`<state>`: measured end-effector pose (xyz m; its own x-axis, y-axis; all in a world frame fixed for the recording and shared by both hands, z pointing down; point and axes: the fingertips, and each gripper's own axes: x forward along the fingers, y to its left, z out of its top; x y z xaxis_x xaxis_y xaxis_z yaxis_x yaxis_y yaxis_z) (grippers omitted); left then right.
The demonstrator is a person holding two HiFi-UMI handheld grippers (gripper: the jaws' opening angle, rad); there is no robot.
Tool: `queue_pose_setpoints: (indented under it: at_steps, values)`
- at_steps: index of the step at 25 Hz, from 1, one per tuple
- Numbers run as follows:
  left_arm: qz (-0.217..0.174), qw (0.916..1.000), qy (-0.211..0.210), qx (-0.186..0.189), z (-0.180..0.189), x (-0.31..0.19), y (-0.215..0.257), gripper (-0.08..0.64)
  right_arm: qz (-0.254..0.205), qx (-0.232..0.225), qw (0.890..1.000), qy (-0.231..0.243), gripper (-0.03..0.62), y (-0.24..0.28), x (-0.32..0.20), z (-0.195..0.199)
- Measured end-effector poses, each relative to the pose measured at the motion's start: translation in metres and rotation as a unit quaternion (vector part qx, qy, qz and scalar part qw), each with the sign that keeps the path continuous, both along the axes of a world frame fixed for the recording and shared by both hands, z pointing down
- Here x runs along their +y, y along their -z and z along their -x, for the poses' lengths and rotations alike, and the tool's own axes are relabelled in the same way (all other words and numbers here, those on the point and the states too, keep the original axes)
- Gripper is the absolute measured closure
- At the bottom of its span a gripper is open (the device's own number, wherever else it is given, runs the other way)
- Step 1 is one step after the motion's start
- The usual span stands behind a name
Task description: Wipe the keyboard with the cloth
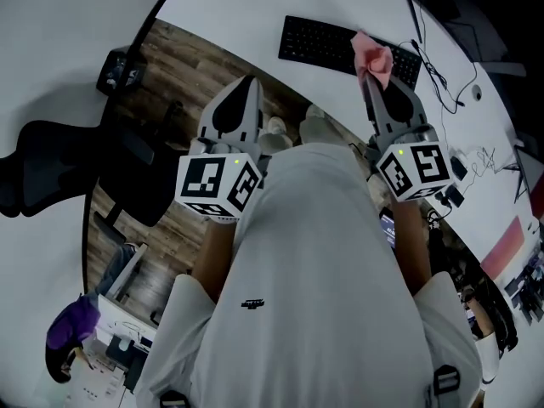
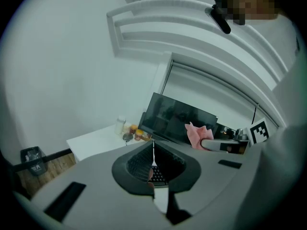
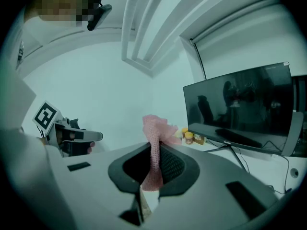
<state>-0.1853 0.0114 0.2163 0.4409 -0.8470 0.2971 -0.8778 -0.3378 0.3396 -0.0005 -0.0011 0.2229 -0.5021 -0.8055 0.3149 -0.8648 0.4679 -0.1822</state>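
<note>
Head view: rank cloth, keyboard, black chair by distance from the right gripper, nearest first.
1. cloth: clamped in the right gripper, at its tip.
2. keyboard: just beyond the cloth, top centre.
3. black chair: far left, well off.

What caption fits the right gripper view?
Right gripper shut on the pink cloth, dark monitor behind.

White desk (image 1: 255, 7): smooth top, curved near edge. Lying or standing on it: one black keyboard (image 1: 327, 45), flat, near the edge; thin black cables (image 1: 442, 75), loose, to the right of the keyboard; one monitor (image 3: 244, 107) with a dark screen, on a stand toward the back; small yellow-orange jars (image 3: 190, 137), grouped by the monitor's base; one pale bottle (image 2: 120, 124), just beside the jars. Wood-plank floor (image 1: 183, 66) below the desk edge: one black office chair (image 1: 76, 172) stands on it.
</note>
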Motion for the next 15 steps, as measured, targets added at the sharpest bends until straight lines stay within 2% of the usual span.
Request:
queue_pose_setpoints:
  at_steps: [10, 15]
  values:
    - [0.035, 0.9989, 0.008, -0.029, -0.016, -0.020, -0.028, 0.537, 0.028, -0.029, 0.999, 0.021, 0.563, -0.032, -0.036, 0.007]
    - [0.036, 0.9985, 0.034, -0.023, -0.011, -0.036, -0.036, 0.537, 0.046, -0.020, 0.998, 0.045, 0.563, -0.056, -0.057, 0.023]
